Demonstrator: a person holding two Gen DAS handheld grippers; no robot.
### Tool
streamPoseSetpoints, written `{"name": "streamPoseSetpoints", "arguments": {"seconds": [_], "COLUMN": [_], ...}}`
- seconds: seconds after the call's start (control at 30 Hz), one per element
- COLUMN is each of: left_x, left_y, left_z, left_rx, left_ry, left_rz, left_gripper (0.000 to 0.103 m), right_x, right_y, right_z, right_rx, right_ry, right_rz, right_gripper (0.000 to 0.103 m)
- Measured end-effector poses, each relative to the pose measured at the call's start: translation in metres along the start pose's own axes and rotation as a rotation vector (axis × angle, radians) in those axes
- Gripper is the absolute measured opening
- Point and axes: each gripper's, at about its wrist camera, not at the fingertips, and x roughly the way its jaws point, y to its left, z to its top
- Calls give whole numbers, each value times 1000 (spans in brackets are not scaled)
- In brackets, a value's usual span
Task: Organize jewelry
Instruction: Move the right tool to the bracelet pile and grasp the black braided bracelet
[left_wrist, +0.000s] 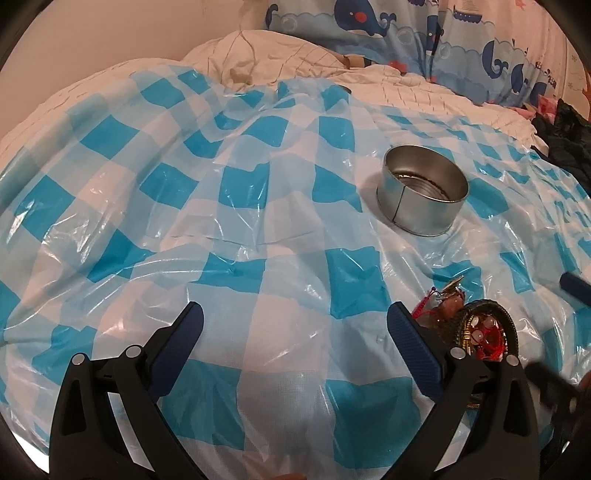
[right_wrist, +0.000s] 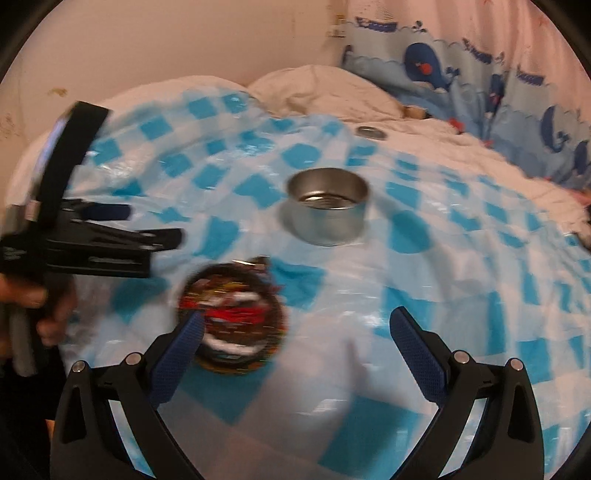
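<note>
Blue-padded left gripper (left_wrist: 295, 325) spread wide, nothing between the fingers, hovering over blue-and-white checked plastic sheet (left_wrist: 258, 206). Just beside its right finger, outside the gap: jewelry pile (left_wrist: 476, 325) of dark bangles, red thread and pale beads, lying on the sheet. Farther ahead and to the right, well apart from the pile: round metal tin (left_wrist: 423, 195), upright, mouth open, seemingly empty. Beyond that, rumpled white bedding (left_wrist: 280, 51) and whale-print fabric (left_wrist: 369, 18).

Blue-padded right gripper (right_wrist: 295, 328) likewise spread wide, holding nothing. Same jewelry pile (right_wrist: 232, 317), smeared by motion blur, at the tip of its left finger, partly behind that finger and mostly outside the gap; touching or not, cannot tell. Tin (right_wrist: 327, 205) straight ahead, past the pile. Small metal lid (right_wrist: 371, 132) farther back at the sheet's edge. Left gripper seen from the side at far left, gripped by a hand (right_wrist: 40, 310).
</note>
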Motion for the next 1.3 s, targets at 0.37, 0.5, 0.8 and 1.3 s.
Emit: {"name": "streamPoseSetpoints", "arguments": {"seconds": [0.37, 0.5, 0.8, 1.3], "left_x": [-8, -11, -12, -19], "left_y": [21, 25, 20, -20], "left_z": [2, 2, 2, -4], "left_rx": [-45, -52, -37, 87], "left_ry": [4, -2, -3, -31], "left_rz": [-3, -14, -17, -201], "left_gripper": [95, 95, 95, 95], "right_x": [20, 29, 35, -2], "right_y": [-5, -20, -25, -71], "right_z": [-6, -9, -12, -7], "right_rx": [195, 285, 296, 460], "right_ry": [35, 63, 72, -62], "right_rz": [173, 209, 212, 188], "right_gripper": [72, 48, 9, 9]}}
